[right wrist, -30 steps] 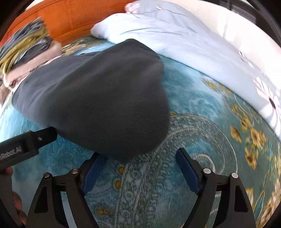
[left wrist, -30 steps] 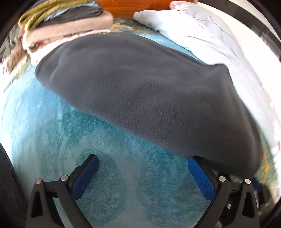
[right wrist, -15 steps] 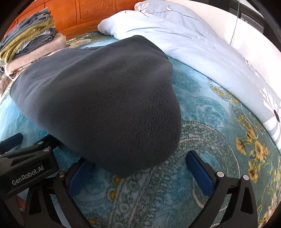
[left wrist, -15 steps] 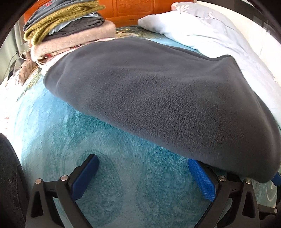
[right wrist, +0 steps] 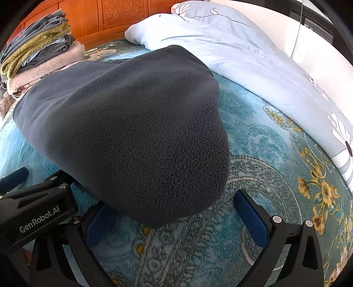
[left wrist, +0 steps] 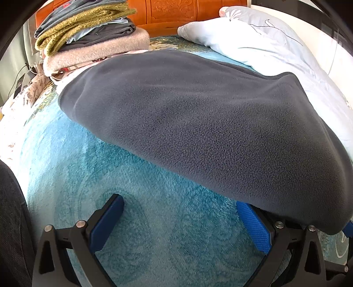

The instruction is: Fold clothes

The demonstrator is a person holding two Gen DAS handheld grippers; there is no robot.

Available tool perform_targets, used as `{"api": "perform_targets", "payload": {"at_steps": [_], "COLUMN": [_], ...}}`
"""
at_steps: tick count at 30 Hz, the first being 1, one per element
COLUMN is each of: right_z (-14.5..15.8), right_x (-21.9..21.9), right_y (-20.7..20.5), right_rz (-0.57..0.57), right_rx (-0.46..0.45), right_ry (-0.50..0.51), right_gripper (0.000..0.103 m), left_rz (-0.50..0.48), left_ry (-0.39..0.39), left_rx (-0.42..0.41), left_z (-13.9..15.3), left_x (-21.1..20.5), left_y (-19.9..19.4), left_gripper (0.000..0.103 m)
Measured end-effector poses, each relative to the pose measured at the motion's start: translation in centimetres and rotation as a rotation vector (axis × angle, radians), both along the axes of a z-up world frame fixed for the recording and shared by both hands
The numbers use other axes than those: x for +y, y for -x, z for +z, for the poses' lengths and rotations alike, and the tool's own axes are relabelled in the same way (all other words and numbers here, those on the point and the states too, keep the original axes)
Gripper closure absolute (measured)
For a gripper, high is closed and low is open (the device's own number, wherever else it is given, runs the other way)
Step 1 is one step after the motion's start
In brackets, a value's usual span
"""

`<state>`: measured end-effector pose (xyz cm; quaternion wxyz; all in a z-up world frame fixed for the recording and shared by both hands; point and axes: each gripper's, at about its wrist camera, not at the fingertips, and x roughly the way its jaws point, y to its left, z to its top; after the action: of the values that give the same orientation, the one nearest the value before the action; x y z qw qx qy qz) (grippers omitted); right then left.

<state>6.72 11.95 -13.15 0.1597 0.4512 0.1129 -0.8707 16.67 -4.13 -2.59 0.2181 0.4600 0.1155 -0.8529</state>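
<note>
Through the left wrist camera, I am looking down at a grey fleece garment (left wrist: 198, 123) that is lying folded across the teal patterned bedspread (left wrist: 88, 176). My left gripper (left wrist: 178, 223) is standing with its fingers (left wrist: 106, 223) spread wide and nothing is sitting between them; the fleece's near edge is draping over the top of the right-hand blue pad, which I am reading as overlap, not a grip. Behind the fleece, a stack of folded clothes (left wrist: 92, 42) is resting near the orange wooden headboard (left wrist: 183, 13), and a pale blue duvet (left wrist: 264, 48) is running along the far right.

Over on the right wrist camera, I am seeing the same grey fleece garment (right wrist: 132, 123) filling the middle, its rounded near end reaching down between the fingers of my right gripper (right wrist: 174, 223). Those fingers (right wrist: 251, 220) have just been opening and are now standing fully apart, pads clear of the cloth on the right side; the left pad is partly hidden beneath the fleece. The left gripper's black body (right wrist: 37, 212) is showing at the lower left, just beside the fleece edge.
</note>
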Motion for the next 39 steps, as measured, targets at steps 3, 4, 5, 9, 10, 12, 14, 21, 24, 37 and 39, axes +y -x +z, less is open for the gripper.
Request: {"api": "perform_targets", "payload": {"at_steps": [3, 4, 5, 9, 10, 12, 14, 21, 24, 37, 39], "right_z": [0.0, 0.0, 0.0, 0.0, 0.0, 0.0, 0.0, 0.0, 0.0, 0.0, -0.1], "right_x": [0.1, 0.2, 0.3, 0.2, 0.1, 0.1, 0.1, 0.1, 0.1, 0.1, 0.2], "right_y": [0.0, 0.0, 0.0, -0.1, -0.1, -0.1, -0.1, -0.1, -0.1, -0.8, -0.5], "right_rz": [0.0, 0.0, 0.0, 0.0, 0.0, 0.001, 0.001, 0.002, 0.002, 0.0, 0.0], "right_rx": [0.0, 0.0, 0.0, 0.004, 0.006, 0.008, 0.009, 0.013, 0.014, 0.014, 0.014], "right_ry": [0.001, 0.001, 0.001, -0.003, -0.003, -0.004, -0.004, -0.003, -0.001, 0.006, 0.006], "right_gripper": [0.0, 0.0, 0.0, 0.0, 0.0, 0.0, 0.0, 0.0, 0.0, 0.0, 0.0], "left_rz": [0.0, 0.0, 0.0, 0.003, 0.003, 0.004, 0.004, 0.004, 0.004, -0.002, -0.002], "left_ry": [-0.004, -0.004, -0.005, 0.004, 0.005, 0.007, 0.009, 0.011, 0.01, -0.002, -0.002], "left_rx": [0.005, 0.007, 0.009, 0.017, 0.017, 0.018, 0.02, 0.02, 0.021, 0.022, 0.022], "left_z": [0.3, 0.4, 0.5, 1.0, 1.1, 1.4, 1.6, 2.6, 3.1, 5.4, 5.7], "left_x": [-0.3, -0.4, -0.4, -0.7, -0.7, -0.8, -0.9, -1.4, -1.6, -2.6, -2.7], "left_y": [-0.6, -0.8, -1.0, -1.9, -2.1, -2.5, -2.9, -4.6, -5.5, -9.6, -10.3], "left_gripper": [0.0, 0.0, 0.0, 0.0, 0.0, 0.0, 0.0, 0.0, 0.0, 0.0, 0.0]}}
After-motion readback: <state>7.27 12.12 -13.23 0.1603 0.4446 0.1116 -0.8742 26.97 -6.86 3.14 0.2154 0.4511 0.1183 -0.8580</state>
